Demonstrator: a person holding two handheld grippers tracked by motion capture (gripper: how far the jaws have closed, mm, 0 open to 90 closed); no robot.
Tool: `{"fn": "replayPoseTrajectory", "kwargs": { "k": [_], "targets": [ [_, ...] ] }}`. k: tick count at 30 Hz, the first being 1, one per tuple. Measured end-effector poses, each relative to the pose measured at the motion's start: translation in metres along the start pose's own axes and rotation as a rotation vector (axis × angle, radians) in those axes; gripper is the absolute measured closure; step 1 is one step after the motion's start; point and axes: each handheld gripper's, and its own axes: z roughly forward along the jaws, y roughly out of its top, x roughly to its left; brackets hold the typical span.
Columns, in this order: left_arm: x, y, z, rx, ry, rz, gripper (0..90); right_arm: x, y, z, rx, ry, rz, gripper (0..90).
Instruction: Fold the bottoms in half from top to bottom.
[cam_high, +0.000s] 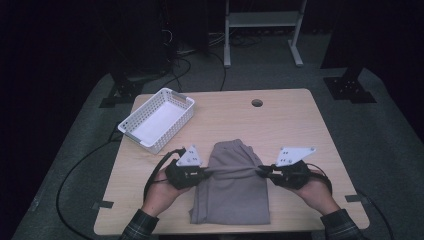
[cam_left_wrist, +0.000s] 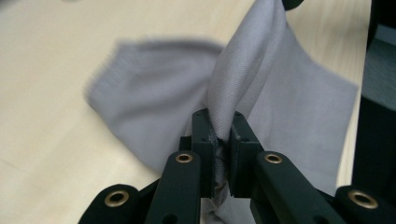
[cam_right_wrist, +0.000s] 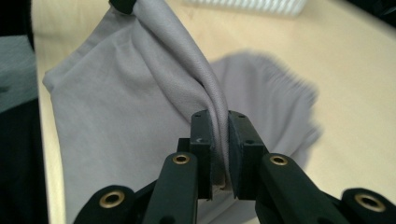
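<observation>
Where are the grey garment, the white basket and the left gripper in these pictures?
grey garment (cam_high: 232, 200): high view, on its flat lower panel.
white basket (cam_high: 181, 120): high view, on its right side wall.
left gripper (cam_left_wrist: 223, 140): left gripper view, midway between its fingertips, pinching a fold of cloth.

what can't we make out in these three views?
- Grey garment: what kind it is. The high view shows it folded and small; in the left gripper view its far end is motion-blurred.
- Left gripper and right gripper: how many fabric layers each pinches, since the black jaws cover the fold.
- White basket: cut off by the top edge of the right gripper view.
- Garment's near corner: hidden behind the jaws in both gripper views.
</observation>
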Motion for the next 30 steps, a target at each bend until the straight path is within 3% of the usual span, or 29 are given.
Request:
{"fn": "replayPoseTrajectory", "kwargs": {
  "k": [4, 9, 13, 22, 26, 30],
  "targets": [
    [0.011, 0.019, -0.009, -0.033, 0.076, 0.018, 83.2, -0.009, 0.025, -0.011, -0.038, -0.048, -0.025, 80.6],
    [0.035, 0.023, 0.006, -0.028, 0.122, -0.020, 83.1, -0.029, 0.038, 0.000, -0.018, -0.092, -0.013, 80.6],
    [0.054, 0.022, 0.030, 0.007, 0.154, -0.041, 83.1, -0.045, 0.036, 0.018, 0.014, -0.128, 0.013, 80.5],
    [0.086, 0.011, 0.078, 0.048, 0.172, -0.116, 82.2, -0.082, 0.022, 0.061, 0.056, -0.182, 0.098, 80.1],
    [0.094, 0.004, 0.091, 0.068, 0.183, -0.136, 81.6, -0.092, 0.015, 0.076, 0.078, -0.191, 0.126, 79.7],
    [0.103, 0.001, 0.101, 0.081, 0.226, -0.143, 77.8, -0.099, 0.013, 0.087, 0.087, -0.208, 0.147, 78.7]
  ]
}}
